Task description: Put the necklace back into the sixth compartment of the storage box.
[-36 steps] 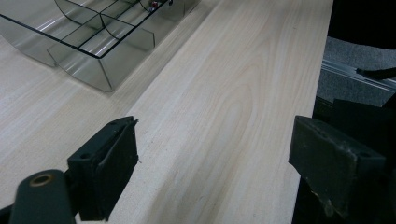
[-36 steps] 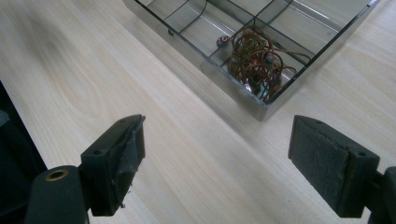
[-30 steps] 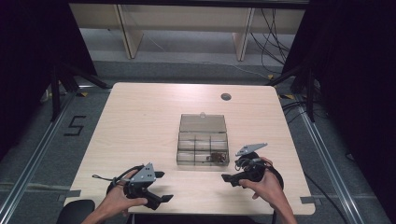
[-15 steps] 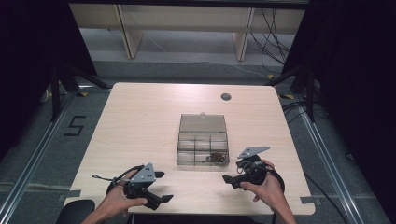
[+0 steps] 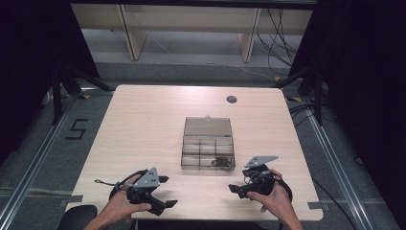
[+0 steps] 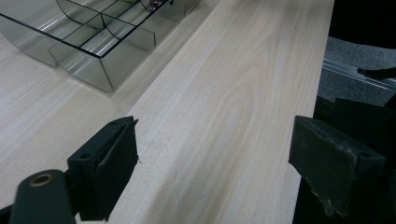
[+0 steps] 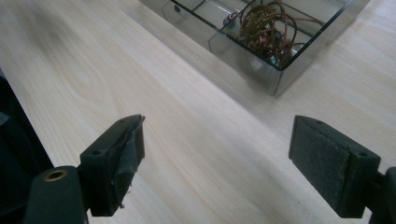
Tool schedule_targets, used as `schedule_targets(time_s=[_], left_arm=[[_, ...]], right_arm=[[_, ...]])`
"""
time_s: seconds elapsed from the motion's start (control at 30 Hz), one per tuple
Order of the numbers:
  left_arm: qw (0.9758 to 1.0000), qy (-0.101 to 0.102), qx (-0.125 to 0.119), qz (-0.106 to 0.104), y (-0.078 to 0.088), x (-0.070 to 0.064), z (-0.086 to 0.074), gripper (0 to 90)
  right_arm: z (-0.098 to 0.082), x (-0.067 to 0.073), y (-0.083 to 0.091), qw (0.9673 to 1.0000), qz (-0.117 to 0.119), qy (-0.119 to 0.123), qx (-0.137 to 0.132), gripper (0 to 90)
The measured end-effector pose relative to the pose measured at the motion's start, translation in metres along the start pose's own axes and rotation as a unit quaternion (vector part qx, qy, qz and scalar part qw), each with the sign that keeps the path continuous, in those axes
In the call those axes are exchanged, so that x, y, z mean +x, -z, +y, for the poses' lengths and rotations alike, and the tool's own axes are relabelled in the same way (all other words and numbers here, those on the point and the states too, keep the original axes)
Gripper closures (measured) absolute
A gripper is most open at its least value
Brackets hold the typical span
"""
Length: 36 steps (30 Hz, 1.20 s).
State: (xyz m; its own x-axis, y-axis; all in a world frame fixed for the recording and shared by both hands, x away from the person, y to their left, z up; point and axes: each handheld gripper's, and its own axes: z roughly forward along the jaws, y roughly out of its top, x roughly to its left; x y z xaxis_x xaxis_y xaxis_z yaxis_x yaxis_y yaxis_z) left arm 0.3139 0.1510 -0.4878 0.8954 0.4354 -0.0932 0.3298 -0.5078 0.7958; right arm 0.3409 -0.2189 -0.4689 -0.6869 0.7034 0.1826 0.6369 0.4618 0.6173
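Jaws wide on left gripper [image 5: 163,191] and right gripper [image 5: 239,188] | compartment box [image 5: 208,149] at 12 o'clock, long axis 12–6, lid end at 12.

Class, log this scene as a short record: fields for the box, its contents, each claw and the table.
box: clear compartment box, lid open, mid-table
contents: tangle of brown wire in its near right corner compartment
left claw: open, empty, near the table's front edge
right claw: open, empty, just in front of the box
table: pale wood, round grommet at the back
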Motion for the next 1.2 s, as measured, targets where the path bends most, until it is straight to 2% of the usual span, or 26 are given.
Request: schedule_targets(time_s=[0.07,0.1,0.13,0.2,0.23,0.27,0.3,0.37,0.4,0.43,0.47,0.57,0.63,0.7,0.77,0.8,0.83,0.9,0.93,0.97,1.03,1.07,1.1,1.13,1.17,1.2], left_arm=[[1.0,0.003,-0.004,-0.002,0.0,-0.001,0.0,15.0],[1.0,0.003,-0.004,-0.002,0.0,-0.001,0.0,15.0],[1.0,0.002,-0.004,-0.002,0.001,0.0,0.0,15.0],[1.0,0.002,-0.004,-0.002,0.001,-0.001,0.0,15.0],[1.0,0.002,-0.004,-0.002,0.0,-0.001,0.0,15.0],[0.9999,-0.012,0.001,-0.001,0.001,0.001,0.001,15.0],[1.0,-0.004,-0.001,-0.001,0.001,0.0,0.0,15.0],[1.0,-0.003,0.0,0.0,0.0,-0.001,0.0,15.0],[1.0,-0.003,-0.001,0.0,0.0,-0.001,0.0,15.0],[1.0,0.003,-0.004,-0.004,0.0,-0.002,0.0,15.0],[1.0,0.0,-0.001,-0.002,0.0,-0.001,0.0,15.0],[1.0,0.0,-0.003,-0.002,0.0,-0.002,0.0,15.0],[1.0,-0.003,0.003,-0.004,0.0,-0.001,0.0,15.0],[1.0,-0.001,0.005,-0.004,0.0,-0.001,0.0,15.0],[1.0,-0.002,0.004,-0.003,0.0,-0.001,0.0,15.0],[1.0,-0.003,0.006,-0.006,0.0,-0.001,0.0,15.0],[1.0,-0.002,0.001,-0.005,0.0,-0.001,0.0,15.0],[1.0,-0.003,0.006,-0.005,0.0,-0.001,0.0,15.0],[1.0,-0.003,0.004,-0.003,0.0,-0.001,0.0,15.0],[1.0,-0.003,0.003,-0.005,0.0,-0.001,0.0,15.0],[1.0,0.002,-0.003,-0.006,-0.001,-0.002,0.0,15.0],[1.0,-0.003,0.001,-0.004,0.0,-0.001,0.0,15.0],[1.0,-0.008,0.0,-0.001,0.0,-0.001,0.0,15.0],[1.0,-0.006,0.0,-0.002,0.0,-0.001,0.0,15.0],[1.0,0.001,0.0,-0.001,0.0,-0.001,0.0,15.0],[1.0,0.004,-0.004,-0.003,0.0,-0.002,0.0,15.0]], right_arm=[[-0.002,0.001,-0.001,1.0,0.003,-0.001,0.003,19.0],[-0.004,0.003,-0.001,0.9999,-0.002,-0.013,0.005,19.0],[-0.004,0.002,-0.002,1.0,0.004,0.0,0.002,19.0],[-0.007,0.003,-0.006,1.0,0.007,-0.002,-0.006,19.0],[-0.008,0.003,-0.004,1.0,0.005,0.001,0.003,19.0],[-0.009,0.003,-0.005,1.0,0.005,0.002,-0.002,18.9],[-0.009,0.004,-0.004,1.0,0.004,-0.005,0.001,18.9],[-0.01,0.005,-0.003,1.0,0.003,-0.007,0.002,18.7],[-0.011,0.004,-0.005,0.9999,0.005,-0.002,-0.015,18.4],[-0.012,0.005,-0.004,0.9999,0.004,-0.005,-0.011,18.4],[-0.012,0.006,-0.002,1.0,0.001,-0.009,-0.002,18.3],[-0.014,0.007,-0.003,0.9999,0.003,-0.004,-0.014,18.3],[-0.016,0.007,-0.001,1.0,0.002,-0.008,-0.005,18.2],[-0.019,0.007,-0.003,0.9997,0.001,-0.005,-0.022,18.3],[-0.02,0.007,-0.001,0.9999,0.0,0.001,-0.017,18.3],[-0.022,0.008,-0.003,0.9995,0.001,-0.004,-0.03,18.4],[-0.022,0.008,-0.001,0.9998,0.0,0.0,-0.018,18.3],[-0.024,0.009,-0.001,0.9998,0.0,-0.002,-0.02,18.3],[-0.026,0.009,-0.003,0.9993,0.002,-0.007,-0.037,18.4],[-0.026,0.009,0.0,0.9998,0.002,-0.004,-0.019,18.3],[-0.029,0.01,-0.003,0.9994,0.0,-0.008,-0.033,18.3],[-0.03,0.009,0.0,0.9998,-0.001,-0.002,-0.021,18.3],[-0.031,0.01,0.0,0.9997,-0.002,-0.005,-0.024,18.2],[-0.032,0.009,0.0,0.9997,-0.003,-0.004,-0.022,18.2],[-0.034,0.01,-0.002,0.9994,-0.004,-0.008,-0.034,18.2],[-0.035,0.009,0.0,0.9997,-0.002,-0.004,-0.023,18.2]])
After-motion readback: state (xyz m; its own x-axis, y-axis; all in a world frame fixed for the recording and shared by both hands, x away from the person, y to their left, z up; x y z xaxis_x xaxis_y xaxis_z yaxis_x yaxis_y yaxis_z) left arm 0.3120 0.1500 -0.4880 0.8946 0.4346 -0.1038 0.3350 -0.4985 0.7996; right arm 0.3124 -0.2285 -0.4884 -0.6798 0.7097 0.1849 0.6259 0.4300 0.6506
